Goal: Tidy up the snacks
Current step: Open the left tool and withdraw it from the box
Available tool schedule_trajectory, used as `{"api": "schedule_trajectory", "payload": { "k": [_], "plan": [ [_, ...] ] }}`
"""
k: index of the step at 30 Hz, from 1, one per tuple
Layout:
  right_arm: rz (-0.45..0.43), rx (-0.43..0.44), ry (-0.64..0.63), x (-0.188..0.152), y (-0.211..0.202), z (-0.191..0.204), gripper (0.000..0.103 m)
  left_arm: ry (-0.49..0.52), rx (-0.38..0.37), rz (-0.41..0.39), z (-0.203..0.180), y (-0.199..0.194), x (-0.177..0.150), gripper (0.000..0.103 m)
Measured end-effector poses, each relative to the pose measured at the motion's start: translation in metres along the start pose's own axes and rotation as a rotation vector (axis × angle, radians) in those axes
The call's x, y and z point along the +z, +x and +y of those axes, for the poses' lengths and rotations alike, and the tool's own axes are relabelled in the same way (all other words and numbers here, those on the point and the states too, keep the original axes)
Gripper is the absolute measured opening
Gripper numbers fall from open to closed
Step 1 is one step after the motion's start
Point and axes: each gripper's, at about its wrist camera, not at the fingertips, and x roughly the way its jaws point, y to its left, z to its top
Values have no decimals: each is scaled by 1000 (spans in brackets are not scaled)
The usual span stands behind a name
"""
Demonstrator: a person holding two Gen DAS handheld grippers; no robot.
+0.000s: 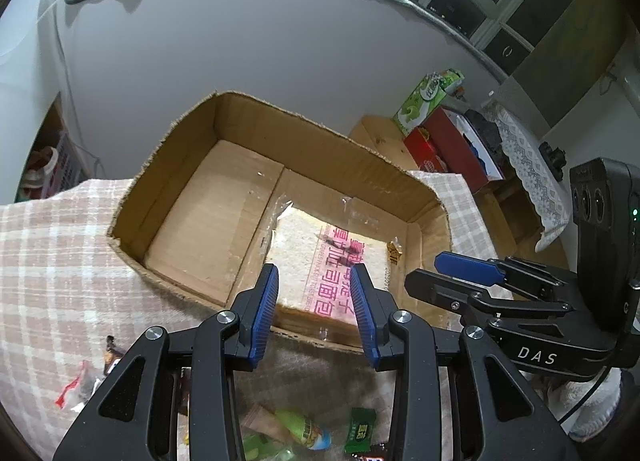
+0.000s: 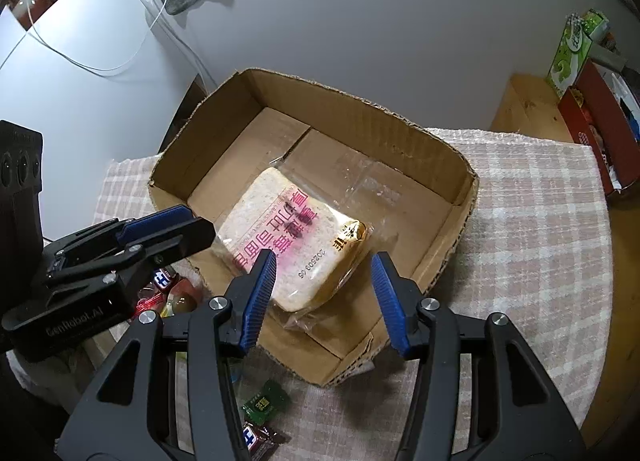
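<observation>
One snack is already sorted: the clear-wrapped slab of sliced bread with pink lettering [image 2: 296,245] lies flat on the floor of the open brown cardboard box [image 1: 280,129], in the near corner just beyond both sets of fingers. The left gripper [image 1: 316,311] and the right gripper [image 2: 325,299] both hover above the box's near wall, jaws parted and gripping nothing. Most of the job remains, I judge: small wrapped sweets, among them a green packet [image 2: 266,405], lie loose on the checked pink-and-white cloth [image 2: 540,221] beneath the grippers, outside the box.
</observation>
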Motion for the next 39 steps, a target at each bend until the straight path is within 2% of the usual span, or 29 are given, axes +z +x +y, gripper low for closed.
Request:
{"api": "schedule_trajectory", "payload": {
  "k": [2, 4, 7, 10, 13, 16, 22, 29, 39],
  "plan": [
    [-10, -6, -4, -2, -7, 2, 55, -6, -3, -14, 2, -8, 0, 34],
    [-34, -20, -18, -4, -15, 6, 73, -11, -6, -27, 4, -16, -1, 34],
    [-79, -55, -47, -10, -32, 13, 86, -10, 3, -51, 8, -34, -6, 34],
    [-102, -78, -64, -17, -46, 19, 93, -17, 11, -70, 11, -49, -12, 34],
    [-99, -83, -64, -28, -55, 22, 93, -22, 29, -89, 17, -66, -24, 34],
    [-79, -31, -62, -41, -62, 25, 93, -32, 50, -92, 25, -80, -38, 34],
    [-58, -29, -77, -74, -69, 37, 93, -72, 94, -74, 41, -100, -73, 34],
    [14, -12, -85, -115, -58, 46, 93, -133, 121, 9, 59, -108, -135, 34],
    [147, 6, -70, -161, -22, 55, 86, -104, 163, 121, 53, -94, -196, 34]
  ]
}}
